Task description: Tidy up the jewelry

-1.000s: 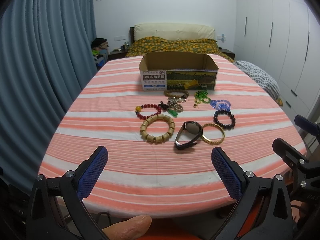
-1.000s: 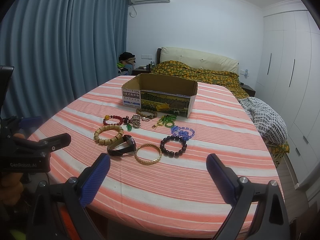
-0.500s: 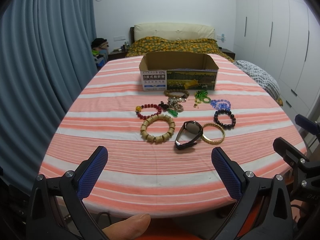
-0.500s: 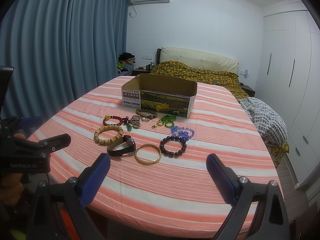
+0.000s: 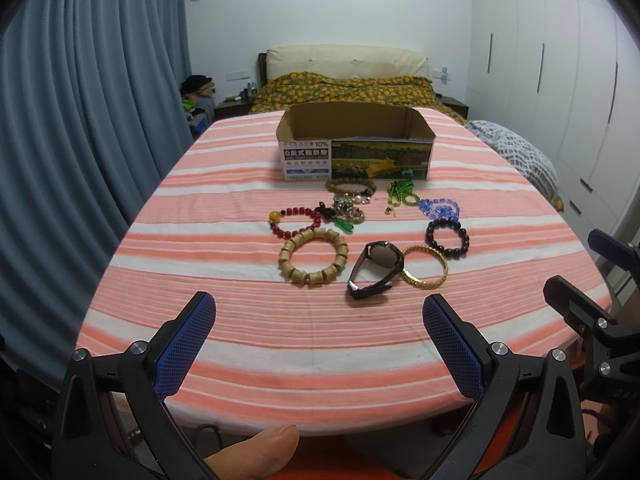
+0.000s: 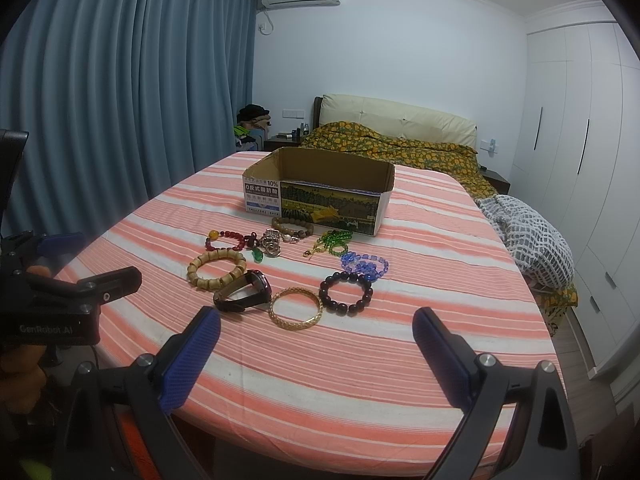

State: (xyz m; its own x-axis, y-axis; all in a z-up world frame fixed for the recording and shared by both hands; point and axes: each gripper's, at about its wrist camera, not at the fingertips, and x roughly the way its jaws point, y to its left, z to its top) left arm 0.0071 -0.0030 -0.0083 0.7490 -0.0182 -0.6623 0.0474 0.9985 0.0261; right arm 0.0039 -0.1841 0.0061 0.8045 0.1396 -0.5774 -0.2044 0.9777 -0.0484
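Note:
Several jewelry pieces lie on a striped table in front of an open cardboard box [image 5: 354, 154] [image 6: 318, 194]: a wooden bead bracelet [image 5: 313, 261] [image 6: 216, 267], a black watch [image 5: 374, 269] [image 6: 245, 291], a gold bangle [image 5: 424, 266] [image 6: 296, 307], a dark bead bracelet [image 5: 447, 237] [image 6: 346, 293], blue beads [image 5: 439, 207] [image 6: 365, 265], green beads [image 5: 402, 194] [image 6: 333, 240], a red bead bracelet [image 5: 294, 220] [image 6: 228, 239], a brown bead bracelet [image 5: 351, 187] [image 6: 293, 226]. My left gripper [image 5: 318, 334] and right gripper [image 6: 316, 346] are open and empty, near the table's front edge.
The striped tablecloth [image 5: 320, 320] [image 6: 360, 352] covers the table. A bed [image 5: 348, 88] stands behind it, blue curtains [image 5: 80, 100] at left, white wardrobes [image 5: 560, 60] at right. The right gripper's body [image 5: 592, 312] shows at the left view's right edge.

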